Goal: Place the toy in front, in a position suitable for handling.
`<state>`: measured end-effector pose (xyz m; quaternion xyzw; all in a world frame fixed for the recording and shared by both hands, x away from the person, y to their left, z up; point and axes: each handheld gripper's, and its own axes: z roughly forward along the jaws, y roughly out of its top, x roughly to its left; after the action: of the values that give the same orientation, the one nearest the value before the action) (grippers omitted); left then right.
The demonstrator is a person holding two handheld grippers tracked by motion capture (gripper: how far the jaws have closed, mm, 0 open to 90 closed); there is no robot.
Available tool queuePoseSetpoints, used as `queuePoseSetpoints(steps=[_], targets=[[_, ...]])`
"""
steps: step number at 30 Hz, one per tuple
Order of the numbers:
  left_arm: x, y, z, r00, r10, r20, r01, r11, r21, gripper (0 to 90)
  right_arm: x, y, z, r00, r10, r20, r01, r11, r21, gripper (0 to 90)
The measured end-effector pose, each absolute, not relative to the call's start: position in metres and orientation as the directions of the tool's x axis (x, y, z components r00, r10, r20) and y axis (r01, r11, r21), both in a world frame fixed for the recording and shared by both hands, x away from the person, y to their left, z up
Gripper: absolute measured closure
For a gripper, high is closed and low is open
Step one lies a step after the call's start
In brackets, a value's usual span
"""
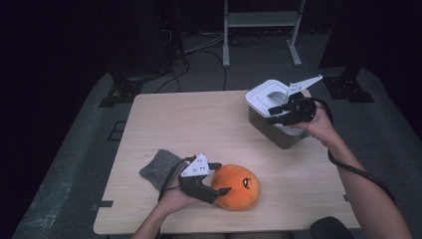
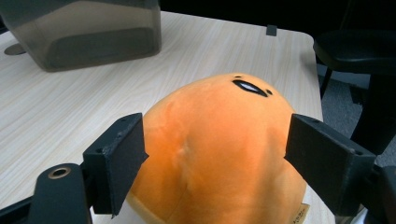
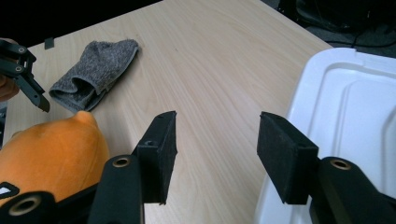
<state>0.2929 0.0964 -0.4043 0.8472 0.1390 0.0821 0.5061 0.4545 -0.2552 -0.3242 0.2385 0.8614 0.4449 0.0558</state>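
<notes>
While the left gripper point(image 1: 222, 181) straddles the orange plush point(image 2: 219, 149) at the table's near edge, jaws spread and not pinching, it should squeeze low and centred, as the right gripper point(image 1: 274, 113) hovers open over the bin point(image 1: 266, 97).
</notes>
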Motion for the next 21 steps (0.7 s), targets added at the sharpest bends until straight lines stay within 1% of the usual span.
queuePoseSetpoints(steps=[14,21], targets=[[0.300,0.103,-0.402,0.938,0.347,0.008,0.160,-0.454,0.877,17.4,0.469,-0.275,-0.320,-0.854,0.507,0.119,0.382,0.453,0.805,46.0],[0.300,0.109,-0.401,0.932,0.362,0.010,0.166,-0.452,0.877,16.5,0.476,-0.276,-0.317,-0.845,0.526,0.096,0.377,0.459,0.804,44.6]])
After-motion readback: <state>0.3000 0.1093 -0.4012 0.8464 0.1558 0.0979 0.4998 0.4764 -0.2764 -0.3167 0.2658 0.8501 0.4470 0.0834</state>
